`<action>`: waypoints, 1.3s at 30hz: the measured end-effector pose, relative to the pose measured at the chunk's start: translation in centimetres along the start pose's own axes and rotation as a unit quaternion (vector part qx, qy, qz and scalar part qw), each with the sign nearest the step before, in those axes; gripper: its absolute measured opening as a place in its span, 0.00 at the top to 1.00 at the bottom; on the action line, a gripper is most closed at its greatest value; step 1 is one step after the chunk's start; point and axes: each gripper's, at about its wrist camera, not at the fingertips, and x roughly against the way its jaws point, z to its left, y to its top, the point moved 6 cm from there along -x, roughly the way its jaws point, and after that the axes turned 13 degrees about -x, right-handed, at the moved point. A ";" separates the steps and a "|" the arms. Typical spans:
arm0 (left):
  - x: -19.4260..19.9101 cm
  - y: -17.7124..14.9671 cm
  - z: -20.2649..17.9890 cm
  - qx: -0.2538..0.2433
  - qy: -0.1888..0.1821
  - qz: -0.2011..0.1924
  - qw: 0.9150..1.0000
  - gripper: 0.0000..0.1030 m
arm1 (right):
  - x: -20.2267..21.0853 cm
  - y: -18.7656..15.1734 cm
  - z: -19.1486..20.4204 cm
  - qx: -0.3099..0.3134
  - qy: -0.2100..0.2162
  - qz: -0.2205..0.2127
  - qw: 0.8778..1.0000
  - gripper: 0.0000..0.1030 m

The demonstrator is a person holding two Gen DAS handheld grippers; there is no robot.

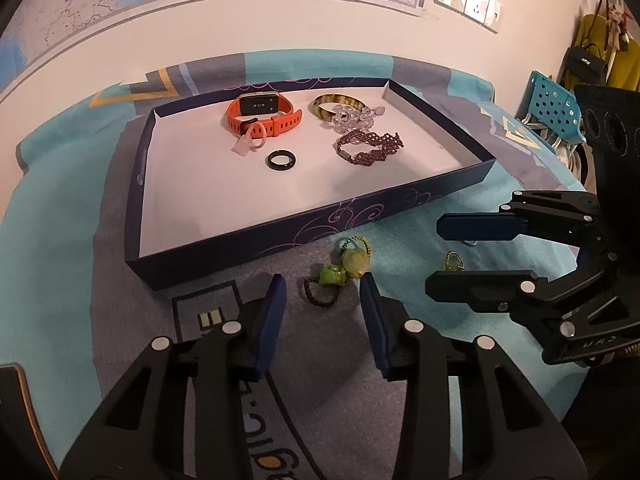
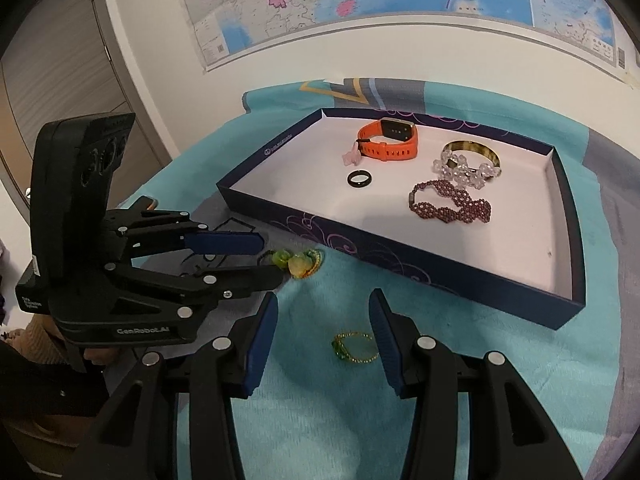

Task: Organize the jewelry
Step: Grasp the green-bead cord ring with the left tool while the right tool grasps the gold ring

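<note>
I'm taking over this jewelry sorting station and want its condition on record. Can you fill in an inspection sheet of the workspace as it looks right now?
Surface: turquoise and grey cloth, lying flat.
Job's things: open box lid holds orange watch, black ring, pink charm, amber bangle, clear bead bracelet, purple beaded bracelet. On the cloth outside it: green bead charm, gold bead ring.
Clutter: nothing seen.
Grippers: left gripper open around the green bead charm, not pressing it; right gripper open above the gold bead ring.
Cables: white cords at the far right edge.
Surroundings: wall map, wall sockets, hanging bags.
</note>
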 end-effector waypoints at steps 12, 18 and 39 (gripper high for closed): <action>-0.2 0.1 -0.7 -0.026 0.002 0.004 1.000 0.79 | 1.1 -0.3 -1.5 -0.020 -0.011 -0.007 1.000 0.56; 0.3 -0.3 -1.4 -0.027 -0.003 0.001 1.000 0.79 | 1.6 -1.6 -2.2 -0.020 -0.025 0.001 0.999 0.56; 1.4 -1.2 -1.7 -0.008 -0.014 -0.008 1.000 0.79 | 0.6 -2.2 -0.8 0.010 -0.047 0.013 0.999 0.63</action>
